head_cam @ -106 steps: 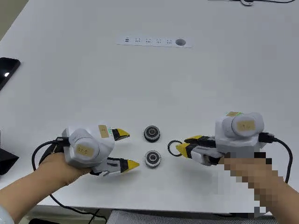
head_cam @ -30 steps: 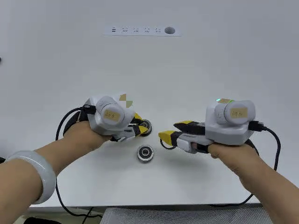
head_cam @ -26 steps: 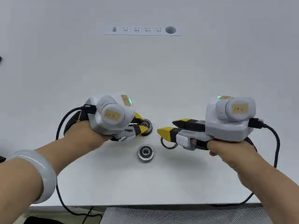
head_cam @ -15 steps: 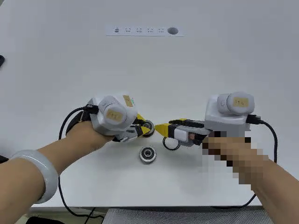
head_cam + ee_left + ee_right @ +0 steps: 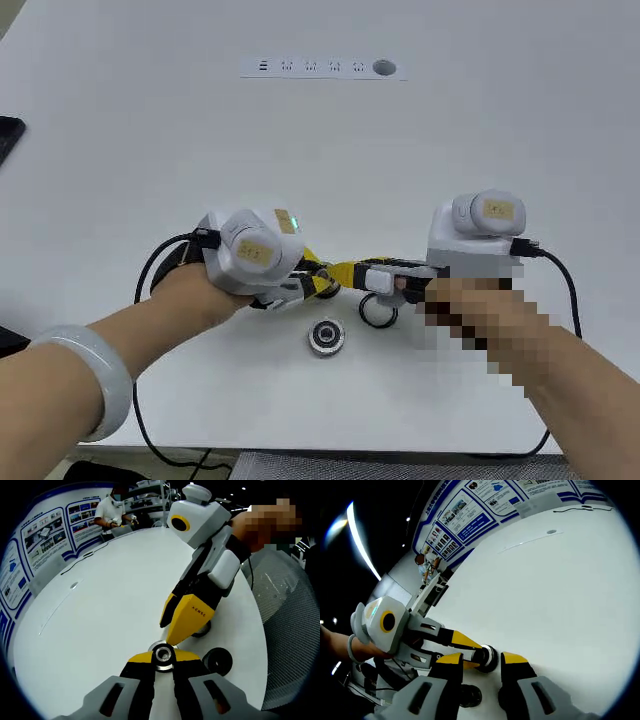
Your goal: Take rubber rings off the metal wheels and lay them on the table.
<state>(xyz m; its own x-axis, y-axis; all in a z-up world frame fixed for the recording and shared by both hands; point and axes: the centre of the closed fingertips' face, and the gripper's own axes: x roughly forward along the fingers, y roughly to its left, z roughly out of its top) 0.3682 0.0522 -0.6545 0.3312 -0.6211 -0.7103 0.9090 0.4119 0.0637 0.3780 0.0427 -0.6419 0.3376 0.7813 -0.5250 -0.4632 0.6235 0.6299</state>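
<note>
- The left gripper (image 5: 312, 284) is just above the loose wheel (image 5: 326, 338), which lies flat on the white table (image 5: 450, 150).
- Its two yellow jaws are clamped on another metal wheel (image 5: 163, 654). This wheel sits between the jaw tips, a little way up from the loose wheel.
- In the left gripper view the held wheel faces the camera, and you can see the shiny hole in its middle.
- The right gripper (image 5: 481, 660) comes in from the right, above the loose wheel, and points at the held wheel.
- Its jaws are apart, one on each side of the held wheel. I cannot tell if they touch it.
- The two grippers meet tip to tip above the loose wheel.
- A black rubber ring (image 5: 377, 326) lies flat on the table, just to the right of the loose wheel and under the right gripper. Nothing holds it.
- A white power strip (image 5: 325, 68) lies far behind the loose wheel, near the back of the table.
</note>
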